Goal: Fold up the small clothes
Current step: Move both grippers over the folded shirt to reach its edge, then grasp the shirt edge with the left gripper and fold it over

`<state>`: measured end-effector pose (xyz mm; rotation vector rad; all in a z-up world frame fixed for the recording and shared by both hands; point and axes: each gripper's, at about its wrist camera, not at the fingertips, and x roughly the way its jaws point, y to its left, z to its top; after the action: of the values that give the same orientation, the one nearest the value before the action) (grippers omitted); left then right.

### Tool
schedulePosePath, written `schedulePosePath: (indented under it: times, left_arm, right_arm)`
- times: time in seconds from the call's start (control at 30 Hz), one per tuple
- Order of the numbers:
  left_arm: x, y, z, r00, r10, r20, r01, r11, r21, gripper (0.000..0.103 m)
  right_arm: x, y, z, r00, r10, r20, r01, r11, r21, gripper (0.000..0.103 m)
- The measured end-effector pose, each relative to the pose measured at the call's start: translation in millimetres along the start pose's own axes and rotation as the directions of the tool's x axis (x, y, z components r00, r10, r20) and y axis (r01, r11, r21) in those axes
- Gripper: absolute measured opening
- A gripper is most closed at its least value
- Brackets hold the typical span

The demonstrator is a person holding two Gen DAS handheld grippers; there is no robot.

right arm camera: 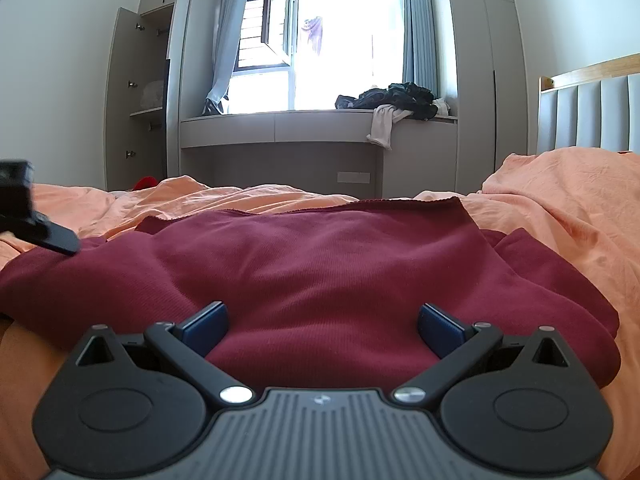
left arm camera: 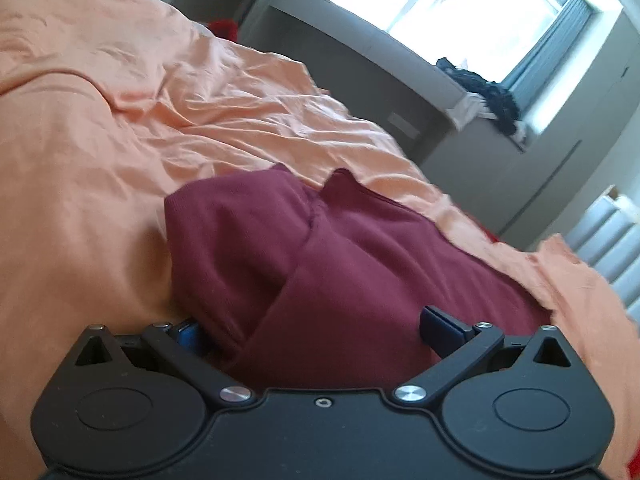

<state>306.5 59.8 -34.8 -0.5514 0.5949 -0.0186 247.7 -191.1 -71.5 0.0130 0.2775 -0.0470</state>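
The left hand-held gripper (left arm camera: pixel 314 326) is tilted, so the room leans in its view, and it sits low against a maroon garment (left arm camera: pixel 320 264) lying on the orange bedsheet (left arm camera: pixel 100 140). Its blue fingers (left arm camera: pixel 438 326) stand wide apart, and a raised fold of the garment bulges up between them, hiding most of the finger on its left side; nothing is pinched.

The right hand-held gripper (right arm camera: pixel 320 330) is held level and low, pointing straight across the bed toward the window (right arm camera: pixel 340 40). Its blue fingers (right arm camera: pixel 206 326) are also spread wide, with the maroon garment (right arm camera: pixel 320 264) spread directly ahead of and beneath them, its far hem lying on the orange bedsheet (right arm camera: pixel 560 208). To this gripper's far left, the other gripper's dark tip (right arm camera: pixel 56 238) touches the cloth's edge. Dark clothes (right arm camera: pixel 400 98) are piled on the window ledge beyond.
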Motion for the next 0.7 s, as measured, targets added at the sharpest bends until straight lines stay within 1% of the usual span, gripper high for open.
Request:
schedulePosePath:
  times: [0.13, 0.23, 0.33, 0.43, 0.5, 0.53, 0.6, 0.63, 0.7]
  left_arm:
    - [4, -9, 2, 0.999, 0.043, 0.020, -0.043, 0.999, 0.001, 0.101]
    - [5, -9, 4, 0.999, 0.047, 0.022, -0.047, 0.999, -0.007, 0.100]
    - [3, -7, 5, 0.998, 0.059, 0.026, -0.059, 0.998, -0.017, 0.094]
    - [-1, -8, 4, 0.996, 0.083, 0.043, -0.081, 0.996, -0.049, 0.082]
    - [-2, -8, 5, 0.995, 0.087, 0.058, -0.083, 0.994, -0.071, 0.072]
    - [-2, -10, 7, 0.994, 0.089, 0.060, -0.084, 0.994, -0.076, 0.070]
    - [1, -12, 12, 0.994, 0.091, 0.063, -0.087, 0.994, -0.068, 0.055]
    - [4, -13, 14, 0.994, 0.091, 0.058, -0.087, 0.994, -0.065, 0.051]
    - [5, -15, 19, 0.994, 0.098, 0.050, -0.094, 0.993, -0.064, 0.037]
  right_arm:
    - [0, -1, -1, 1.000, 0.000, 0.004, 0.000, 1.000, 0.004, 0.102]
    - [0, -1, -2, 1.000, 0.000, 0.009, 0.000, 1.000, 0.006, 0.102]
    - [0, -1, -4, 1.000, -0.002, 0.013, 0.002, 1.000, 0.010, 0.102]
    - [-1, -1, -5, 1.000, -0.007, 0.017, 0.007, 1.000, 0.015, 0.102]
    - [-1, 0, -6, 1.000, -0.009, 0.018, 0.009, 1.000, 0.017, 0.102]
    - [-1, 0, -6, 1.000, -0.009, 0.018, 0.009, 1.000, 0.019, 0.102]
    - [-1, 0, -5, 1.000, -0.009, 0.015, 0.009, 1.000, 0.018, 0.102]
    - [-1, 0, -4, 1.000, -0.007, 0.010, 0.007, 1.000, 0.017, 0.102]
    - [-1, -1, 0, 1.000, 0.001, -0.002, -0.001, 1.000, 0.010, 0.102]
